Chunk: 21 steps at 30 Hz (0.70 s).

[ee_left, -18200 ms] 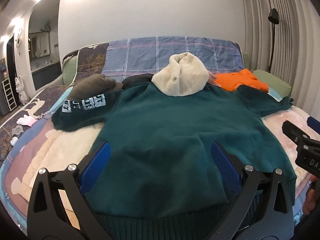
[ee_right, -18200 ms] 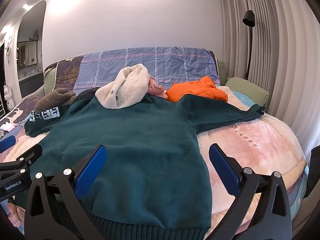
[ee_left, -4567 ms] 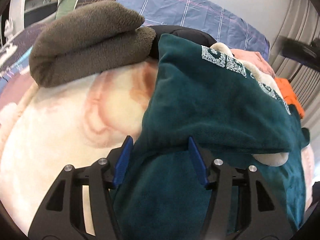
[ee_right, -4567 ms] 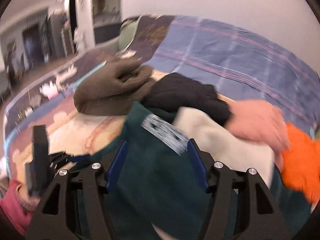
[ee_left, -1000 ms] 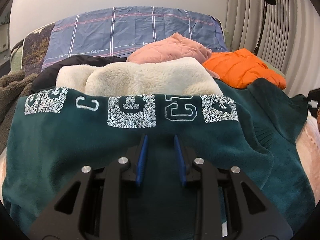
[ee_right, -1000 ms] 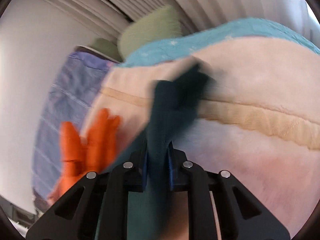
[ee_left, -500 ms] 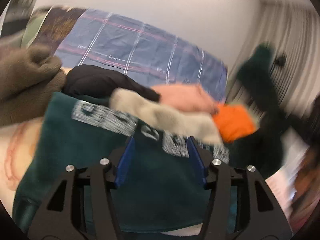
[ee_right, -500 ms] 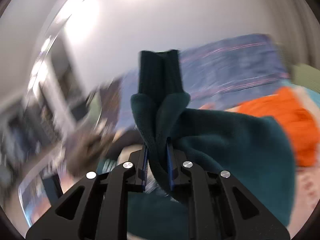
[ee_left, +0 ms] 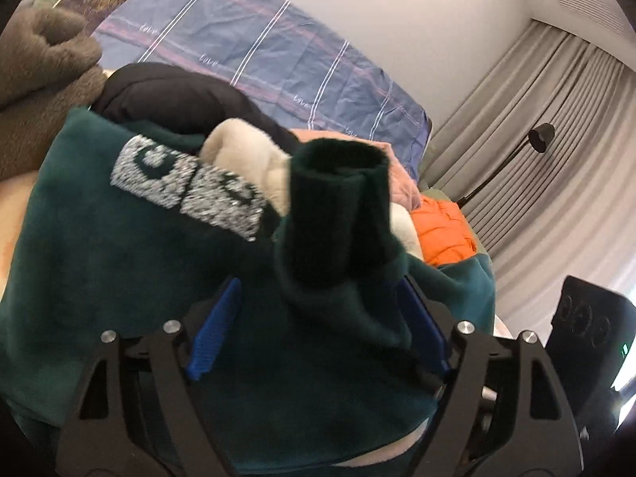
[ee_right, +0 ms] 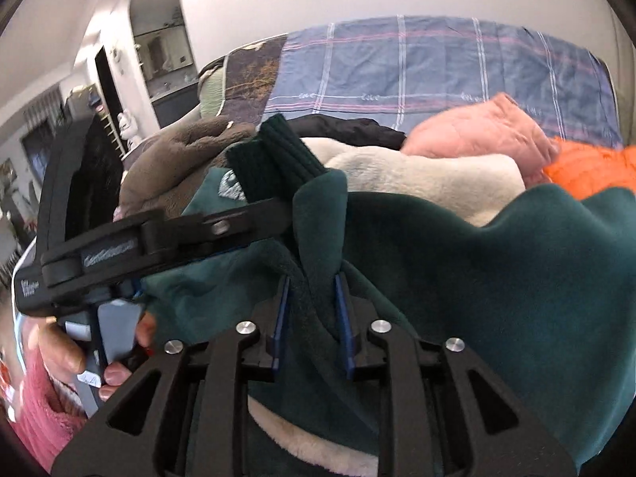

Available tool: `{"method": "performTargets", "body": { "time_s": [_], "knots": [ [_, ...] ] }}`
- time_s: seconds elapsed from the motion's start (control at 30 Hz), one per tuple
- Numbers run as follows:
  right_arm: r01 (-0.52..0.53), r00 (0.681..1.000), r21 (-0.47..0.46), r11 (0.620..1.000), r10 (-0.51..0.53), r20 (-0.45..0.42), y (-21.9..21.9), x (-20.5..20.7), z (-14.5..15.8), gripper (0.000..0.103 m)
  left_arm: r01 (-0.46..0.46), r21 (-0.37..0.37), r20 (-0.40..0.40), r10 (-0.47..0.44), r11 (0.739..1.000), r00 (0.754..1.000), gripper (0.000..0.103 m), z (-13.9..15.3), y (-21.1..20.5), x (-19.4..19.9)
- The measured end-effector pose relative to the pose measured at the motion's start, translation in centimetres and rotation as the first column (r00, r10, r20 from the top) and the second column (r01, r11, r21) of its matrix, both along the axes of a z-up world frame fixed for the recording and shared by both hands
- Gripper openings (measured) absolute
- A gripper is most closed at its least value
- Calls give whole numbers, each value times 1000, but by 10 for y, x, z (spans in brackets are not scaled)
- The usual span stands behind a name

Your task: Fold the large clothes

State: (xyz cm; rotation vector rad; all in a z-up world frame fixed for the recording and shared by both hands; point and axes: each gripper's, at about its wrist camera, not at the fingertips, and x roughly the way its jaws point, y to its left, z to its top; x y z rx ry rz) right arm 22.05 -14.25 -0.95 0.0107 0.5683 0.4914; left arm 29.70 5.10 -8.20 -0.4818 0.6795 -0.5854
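Observation:
A dark green fleece sweater (ee_left: 99,262) with white lettering (ee_left: 187,183) lies on the bed. One of its sleeves (ee_right: 318,214) is bunched between the pads of my right gripper (ee_right: 312,310). The jaws are opening, but the fabric still fills the gap. The ribbed cuff (ee_left: 338,198) stands upright over the sweater body. My left gripper (ee_left: 318,318) hovers there with its jaws opening wide; the cuff rises between them and neither pad presses on it. One of the left gripper's fingers (ee_right: 179,234) crosses the right wrist view just below the cuff.
Behind the sweater are piled a brown fleece (ee_left: 39,67), a black garment (ee_left: 167,95), a cream fleece (ee_right: 429,175), a pink garment (ee_right: 477,135) and an orange jacket (ee_left: 445,230). A blue plaid cover (ee_left: 258,47) backs them. A hand (ee_right: 67,349) in a pink sleeve holds the left gripper.
The right gripper swung the sleeve from the bed's right side across over the sweater body. The left gripper let go of the sweater and spread wide. The right jaws widened slightly.

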Motion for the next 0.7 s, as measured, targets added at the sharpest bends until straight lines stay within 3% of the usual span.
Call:
{"method": "performTargets", "body": {
  "time_s": [0.07,0.1,0.13,0.27,0.33,0.43,0.5,0.53,0.57,0.6,0.63,0.7],
  "knots": [
    [-9,1000,-21,1000,10,26,4,-11,-3,31,-19,-12,27,20,1000,999,79,0,-3,1],
    [-11,999,-28,1000,12,44,5,-15,-4,32,-27,-18,47,27,999,999,53,0,-5,2],
    [-15,999,-25,1000,16,52,5,-17,-5,33,-34,-27,70,35,999,997,11,2,-5,1],
    [-34,994,48,998,28,109,-20,-40,5,36,-80,-100,127,92,992,988,12,17,11,-12],
    [-22,986,102,994,5,167,-46,-54,15,45,-106,-137,176,129,985,976,12,36,32,-28],
    [95,979,193,977,-127,157,-87,-52,15,55,-179,-77,179,190,981,965,13,51,57,-43],
    [232,966,215,949,-250,61,-110,-33,0,55,-362,53,176,348,931,921,13,52,71,-50],
    [285,956,208,936,-294,15,-118,-23,-9,55,-469,118,186,444,875,876,15,51,78,-52],
    [341,940,158,927,-339,-37,-123,-9,-23,55,-541,147,194,512,828,837,16,49,86,-52],
    [355,935,121,927,-350,-56,-123,-2,-32,55,-572,147,185,545,807,817,20,48,92,-53],
    [349,937,103,931,-343,-69,-122,4,-41,55,-586,125,168,565,800,808,20,47,99,-54],
    [353,935,92,931,-350,-55,-119,3,-39,58,-556,41,170,543,830,823,21,53,102,-62]
  ]
}}
